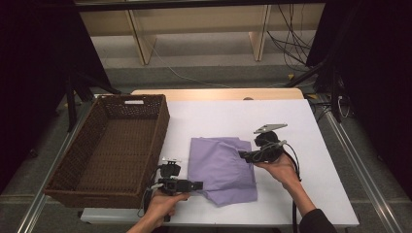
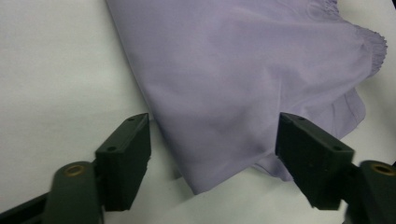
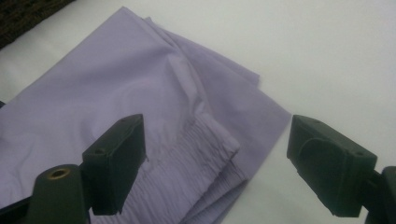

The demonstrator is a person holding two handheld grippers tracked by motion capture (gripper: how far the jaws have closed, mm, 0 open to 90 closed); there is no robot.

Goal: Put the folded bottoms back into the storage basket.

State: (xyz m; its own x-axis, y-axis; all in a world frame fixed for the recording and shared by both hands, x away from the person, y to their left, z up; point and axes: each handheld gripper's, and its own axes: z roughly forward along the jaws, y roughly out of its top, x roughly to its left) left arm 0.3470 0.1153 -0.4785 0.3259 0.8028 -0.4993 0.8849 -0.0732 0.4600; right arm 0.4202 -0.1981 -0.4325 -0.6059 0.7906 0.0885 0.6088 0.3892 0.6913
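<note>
No readable text

Nothing legible is showing on the cloth (image 1: pixel 223 167), the basket (image 1: pixel 109 145) or the table (image 1: pixel 291 121); no labels, brands or numbers.

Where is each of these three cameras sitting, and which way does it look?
High view: above the person's side, looking forward and down on the white table, wicker basket and lilac garment; both forearms and hands show.
Left gripper view: rides the left claw, looking at the garment's corner; its two black jaws show.
Right gripper view: rides the right claw, facing the garment's gathered edge; its jaws show.
All three share the garment and table.
</note>
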